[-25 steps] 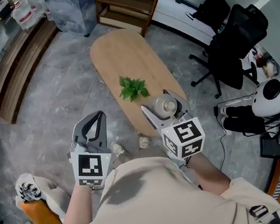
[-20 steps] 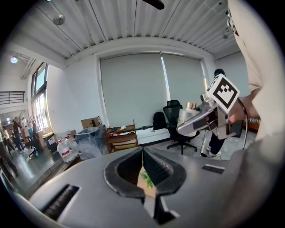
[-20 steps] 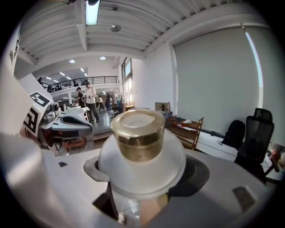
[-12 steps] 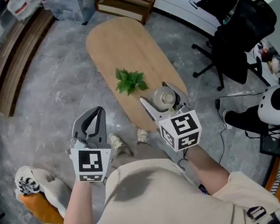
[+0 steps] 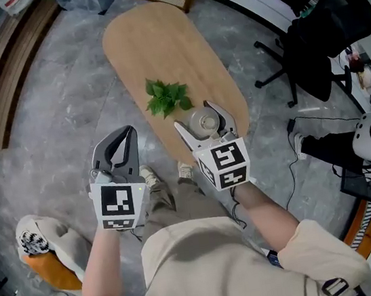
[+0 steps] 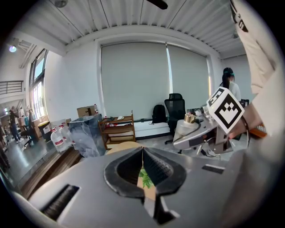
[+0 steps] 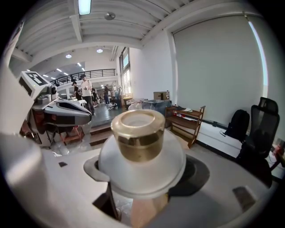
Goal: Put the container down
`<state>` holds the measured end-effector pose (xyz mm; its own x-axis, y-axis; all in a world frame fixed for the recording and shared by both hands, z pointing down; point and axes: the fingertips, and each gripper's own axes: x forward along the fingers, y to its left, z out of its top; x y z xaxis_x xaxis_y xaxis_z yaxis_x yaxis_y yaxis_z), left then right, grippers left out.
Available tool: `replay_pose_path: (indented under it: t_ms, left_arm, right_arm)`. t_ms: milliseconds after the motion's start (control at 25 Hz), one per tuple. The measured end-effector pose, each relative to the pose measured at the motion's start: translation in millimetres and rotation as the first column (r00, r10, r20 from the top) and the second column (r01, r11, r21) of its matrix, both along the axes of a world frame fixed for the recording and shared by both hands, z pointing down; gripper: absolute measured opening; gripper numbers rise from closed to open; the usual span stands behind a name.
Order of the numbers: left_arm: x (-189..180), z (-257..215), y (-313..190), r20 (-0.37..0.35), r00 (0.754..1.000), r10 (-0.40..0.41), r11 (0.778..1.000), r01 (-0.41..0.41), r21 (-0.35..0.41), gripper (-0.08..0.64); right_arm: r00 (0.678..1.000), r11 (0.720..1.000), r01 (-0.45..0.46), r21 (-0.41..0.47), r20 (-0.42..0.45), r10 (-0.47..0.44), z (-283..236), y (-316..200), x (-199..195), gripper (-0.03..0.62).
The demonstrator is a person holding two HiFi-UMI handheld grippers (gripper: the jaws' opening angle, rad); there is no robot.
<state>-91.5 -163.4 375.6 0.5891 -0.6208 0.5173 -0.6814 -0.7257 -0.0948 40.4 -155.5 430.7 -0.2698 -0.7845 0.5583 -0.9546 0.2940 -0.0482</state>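
Right gripper (image 5: 196, 116) is clamped on the container (image 7: 141, 153), a white rounded pot with a gold cap (image 7: 139, 132), jaws snug against its sides. From the head view it sits over the near end of the counter (image 5: 158, 52), just inside the rounded edge, with the green leafy sprig (image 5: 167, 97) a little further in toward the middle. The right gripper view shows bare wood under the pot, but I can't tell whether its base touches the counter or hangs just above it. Over on the other side, the left gripper (image 6: 143, 153) has its jaws together on nothing, held off the counter's near-left edge above the grey floor (image 5: 51, 115).

So where are we? By my reading the carry is done and the pot is lined up over a free patch of wood. What's left is the real business: lower it until it rests, part the jaws, draw back without tipping it.
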Motion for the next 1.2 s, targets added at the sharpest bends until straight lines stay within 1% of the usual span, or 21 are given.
replay_pose_path:
  t_ms: [240,400,520,680,960,1120,1200]
  left_arm:
    - [6.8,52.1,-17.4,-0.029,1.0,-0.005,0.998,0.003,-0.069,0.008]
    - [13.0,94.4,-27.2,-0.031,1.0,0.003,0.996,-0.005,-0.088,0.008]
    - [11.1,130.3,-35.1,-0.047,0.998,-0.03,0.992,0.024,-0.126,0.008]
    - [7.6,183.3,-40.3,-0.035,0.998,-0.053,0.983,0.046,-0.179,0.008]
    - [0.6,270.4,-42.8,-0.027,0.998,-0.048,0.97,0.04,-0.241,0.008]
    - [6.7,309.7,-40.2,-0.027,0.999,-0.02,0.961,0.012,-0.275,0.008]
    - [12.9,326.8,-39.8,-0.043,0.999,-0.016,0.957,0.003,-0.29,0.008]
  right_arm:
    - [1.0,0.999,-0.007,-0.041,0.001,0.007,58.2,-15.7,-0.9,0.328]
    - [1.0,0.998,-0.016,-0.061,0.001,0.016,102.9,-29.6,2.9,0.328]
    - [1.0,0.997,-0.012,-0.071,-0.007,0.012,139.6,-39.7,4.8,0.328]
    - [1.0,0.994,-0.001,-0.107,-0.013,0.0,195.1,-44.7,4.8,0.328]
    - [1.0,0.987,-0.015,-0.161,-0.023,0.012,283.6,-43.9,3.0,0.328]
    - [1.0,0.982,-0.02,-0.186,-0.028,0.015,324.8,-40.4,0.5,0.328]
    - [0.999,0.982,-0.013,-0.191,-0.031,0.007,342.9,-39.1,-1.1,0.328]
